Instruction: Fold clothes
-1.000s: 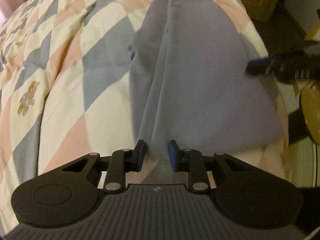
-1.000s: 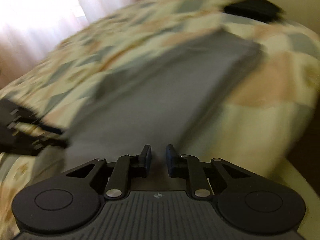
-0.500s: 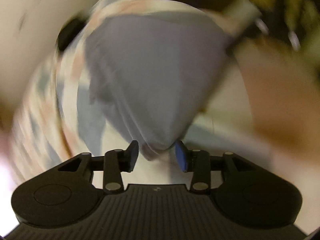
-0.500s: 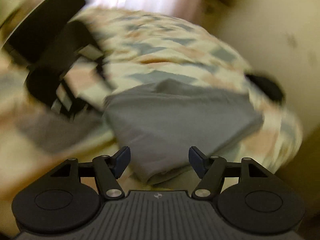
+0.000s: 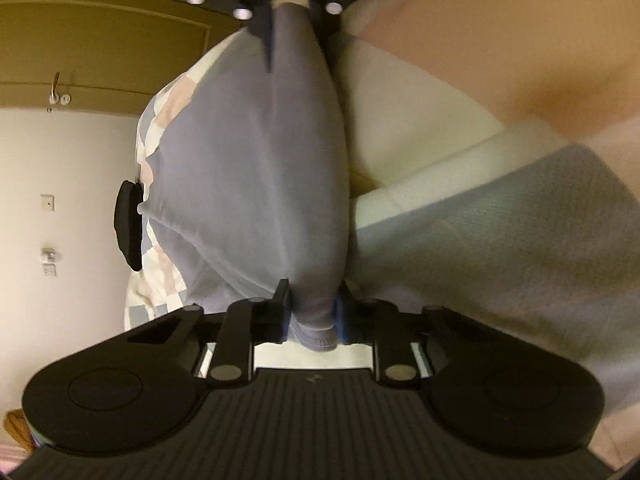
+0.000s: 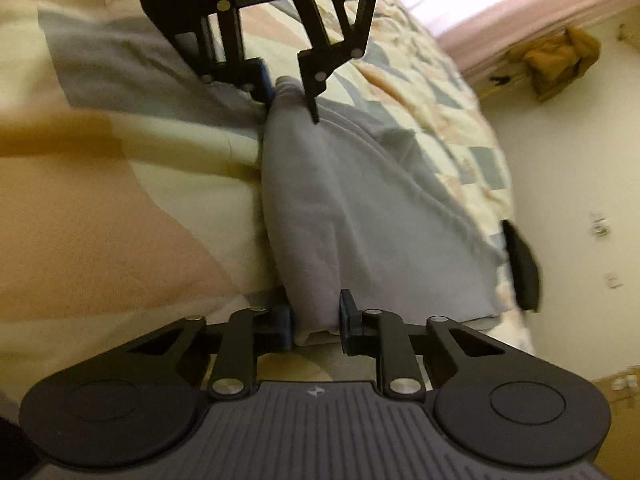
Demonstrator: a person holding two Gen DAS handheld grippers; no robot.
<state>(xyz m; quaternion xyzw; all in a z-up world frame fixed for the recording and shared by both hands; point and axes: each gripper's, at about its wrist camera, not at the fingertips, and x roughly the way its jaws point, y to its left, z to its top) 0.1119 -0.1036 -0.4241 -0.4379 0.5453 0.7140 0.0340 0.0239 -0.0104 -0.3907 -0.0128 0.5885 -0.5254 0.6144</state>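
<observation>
I have the grey garment pinched in both the left gripper and the right gripper, its long edge stretched straight between the facing jaws, the rest trailing onto the quilt beyond.

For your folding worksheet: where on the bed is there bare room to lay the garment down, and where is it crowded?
Bare quilt lies beside the grey garment, on the side away from the wall. Crowded: along the garment, held by both the left gripper and right gripper, and by the black object at the wall edge.
</observation>
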